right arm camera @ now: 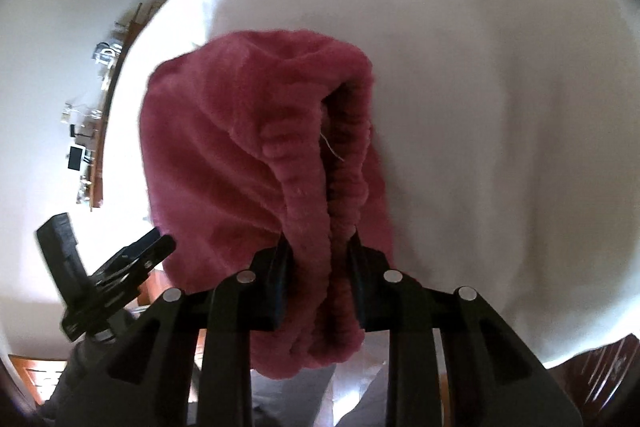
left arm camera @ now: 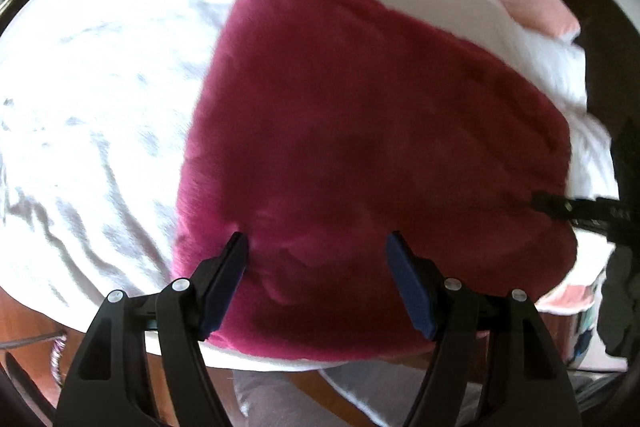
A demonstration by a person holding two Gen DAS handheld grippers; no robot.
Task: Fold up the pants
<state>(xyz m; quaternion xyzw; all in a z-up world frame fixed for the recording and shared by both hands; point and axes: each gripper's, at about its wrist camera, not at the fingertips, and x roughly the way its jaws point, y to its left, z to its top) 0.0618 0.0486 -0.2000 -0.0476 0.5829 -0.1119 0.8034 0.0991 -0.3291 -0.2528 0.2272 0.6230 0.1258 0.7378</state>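
Fuzzy crimson pants [left arm camera: 360, 131] lie spread on the white bed [left arm camera: 100, 99] beyond the left gripper [left arm camera: 316, 247], its fingers wide apart. The right gripper [right arm camera: 318, 247] pinches their ribbed waistband [right arm camera: 320, 195] between its 2 fingers.

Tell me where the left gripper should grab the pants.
Probably the near hem of the pants, beside the open left gripper. Come in low from the bed edge, since the fabric lies flat there. The right gripper already pinches the ribbed waistband.
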